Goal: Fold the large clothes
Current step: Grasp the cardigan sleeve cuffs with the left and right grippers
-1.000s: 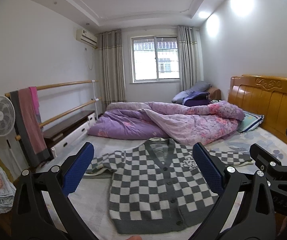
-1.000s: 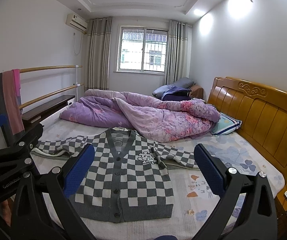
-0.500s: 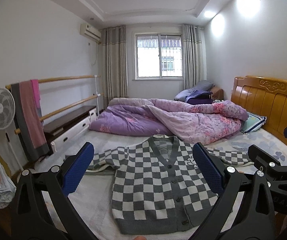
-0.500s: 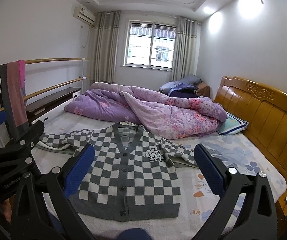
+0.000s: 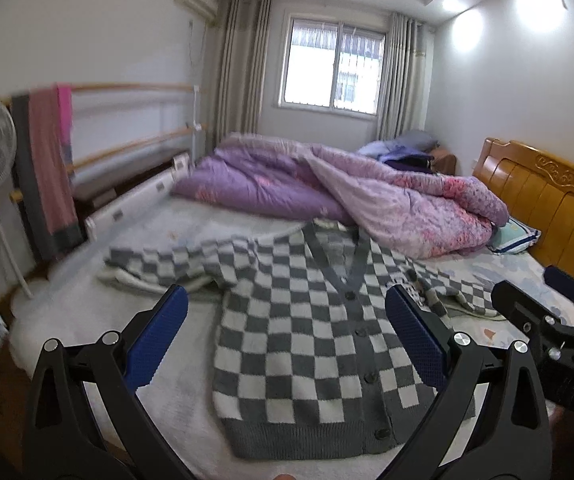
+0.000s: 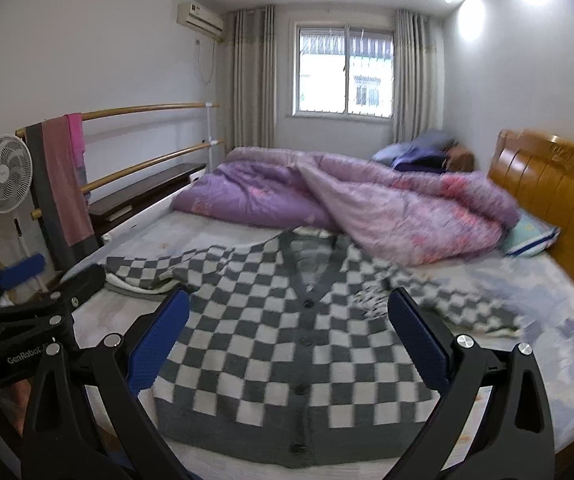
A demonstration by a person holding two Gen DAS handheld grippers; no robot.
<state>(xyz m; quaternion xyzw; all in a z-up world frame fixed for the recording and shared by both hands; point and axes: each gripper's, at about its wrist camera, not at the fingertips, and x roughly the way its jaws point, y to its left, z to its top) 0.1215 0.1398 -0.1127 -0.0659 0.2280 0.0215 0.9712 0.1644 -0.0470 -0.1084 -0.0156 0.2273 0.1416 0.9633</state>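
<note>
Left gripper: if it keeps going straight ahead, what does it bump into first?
Probably the checkered cardigan lying flat on the bed. The left gripper is open and aims down at its front, though depth is unclear.

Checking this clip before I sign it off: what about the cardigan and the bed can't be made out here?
- Cardigan hem corners: both views, hidden behind the open left gripper and open right gripper.
- Its chest patch: right view, blurred; left view, partly behind a finger.
- Its sleeve: right view, smeared by motion.
- Bed left edge: left view, blurred.
- Pillow: both views, mostly under the quilt.
</note>
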